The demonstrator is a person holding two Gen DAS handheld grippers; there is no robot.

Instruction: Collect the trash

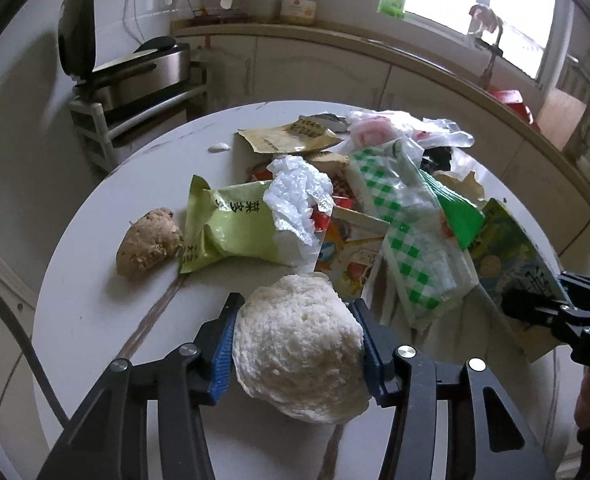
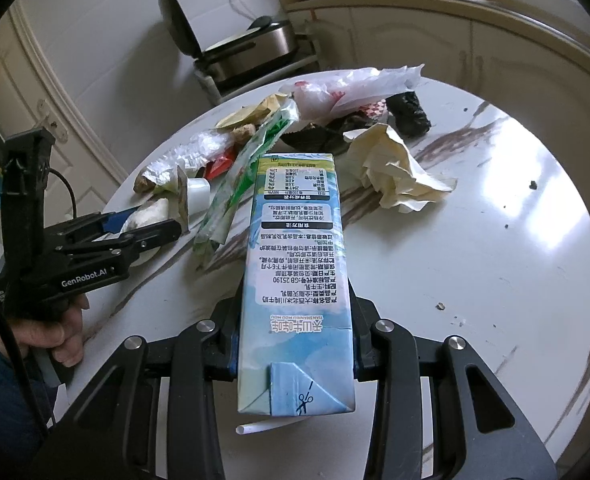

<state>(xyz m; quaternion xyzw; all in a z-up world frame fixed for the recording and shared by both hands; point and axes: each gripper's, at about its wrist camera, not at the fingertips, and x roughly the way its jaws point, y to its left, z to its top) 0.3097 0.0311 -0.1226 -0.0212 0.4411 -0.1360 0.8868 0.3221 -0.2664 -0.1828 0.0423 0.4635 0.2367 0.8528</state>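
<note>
Blue pads of the left gripper [image 1: 297,354] press against both sides of a white steamed bun [image 1: 299,348], which is pinched between the jaws just above the white marbled round table [image 1: 95,320]. The right gripper [image 2: 295,344] clamps a blue-and-white milk carton [image 2: 295,272] near its folded end; the carton extends forward over the table, with a white straw [image 2: 255,427] showing beneath it. Beyond the bun lie a ginger root [image 1: 149,242] and, touching it, a light green snack packet [image 1: 231,226]. Next comes a crumpled clear plastic bag [image 1: 297,194] and a green-checked wrapper [image 1: 407,236]. A crumpled cream paper [image 2: 395,170] sits apart to the right of the heap. A black bag [image 2: 409,114] lies at the far side.
</note>
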